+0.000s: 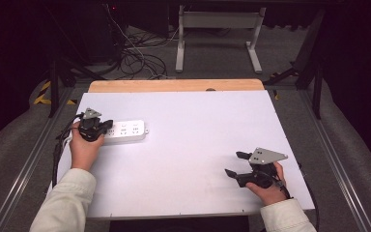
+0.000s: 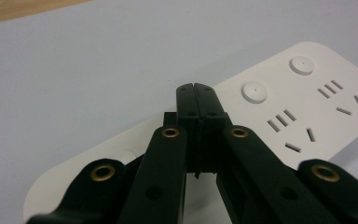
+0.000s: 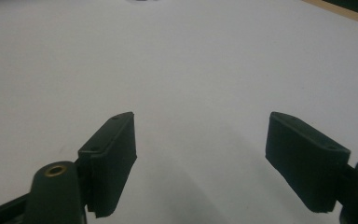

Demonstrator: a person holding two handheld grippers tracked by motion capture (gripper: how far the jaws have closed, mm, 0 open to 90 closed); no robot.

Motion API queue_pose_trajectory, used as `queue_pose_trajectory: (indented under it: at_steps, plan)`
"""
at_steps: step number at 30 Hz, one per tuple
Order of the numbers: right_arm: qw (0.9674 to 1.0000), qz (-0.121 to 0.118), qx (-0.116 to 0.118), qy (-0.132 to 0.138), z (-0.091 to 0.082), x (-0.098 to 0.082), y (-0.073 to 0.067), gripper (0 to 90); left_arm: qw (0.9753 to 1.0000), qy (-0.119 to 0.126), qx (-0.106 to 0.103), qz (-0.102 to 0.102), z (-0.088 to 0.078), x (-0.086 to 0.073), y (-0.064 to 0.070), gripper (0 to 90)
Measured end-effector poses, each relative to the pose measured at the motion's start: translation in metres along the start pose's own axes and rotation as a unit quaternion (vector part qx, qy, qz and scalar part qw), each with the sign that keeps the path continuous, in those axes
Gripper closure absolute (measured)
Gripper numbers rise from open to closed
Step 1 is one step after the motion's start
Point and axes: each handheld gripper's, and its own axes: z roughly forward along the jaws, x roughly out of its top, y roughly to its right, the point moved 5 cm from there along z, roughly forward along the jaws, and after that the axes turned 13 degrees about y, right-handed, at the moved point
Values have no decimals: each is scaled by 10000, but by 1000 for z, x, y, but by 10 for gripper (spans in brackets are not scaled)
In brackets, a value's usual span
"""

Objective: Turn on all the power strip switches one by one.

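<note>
A white power strip [image 1: 125, 131] lies on the left part of the white table [image 1: 188, 145]. In the left gripper view the power strip [image 2: 307, 107] shows round buttons and several socket slots. My left gripper [image 1: 107, 126] is at the strip's left end, and its jaws are pressed together over the strip's surface, left gripper [image 2: 194, 87] shut with nothing seen between them. My right gripper [image 1: 235, 164] rests low over the bare table at the front right. Its jaws stand wide apart, right gripper [image 3: 200, 140] open and empty.
A wooden strip [image 1: 174, 85] borders the table's far edge. Cables [image 1: 140, 58] and a white frame's legs [image 1: 217, 38] lie on the floor beyond. Metal rails [image 1: 29, 159] run along both sides of the table.
</note>
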Motion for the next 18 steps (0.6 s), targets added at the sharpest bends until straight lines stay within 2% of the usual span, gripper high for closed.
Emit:
queue_pose_trajectory:
  at_steps: [7, 18]
  plan:
    - [10000, -7, 10, -7, 1, 0, -1, 250, 9999, -72, 102, 85, 0, 0, 2, 900]
    - [10000, 9, 18, -4, 1, 0, -1, 250, 9996, -177, 189, 72, 2, 1, 4, 900]
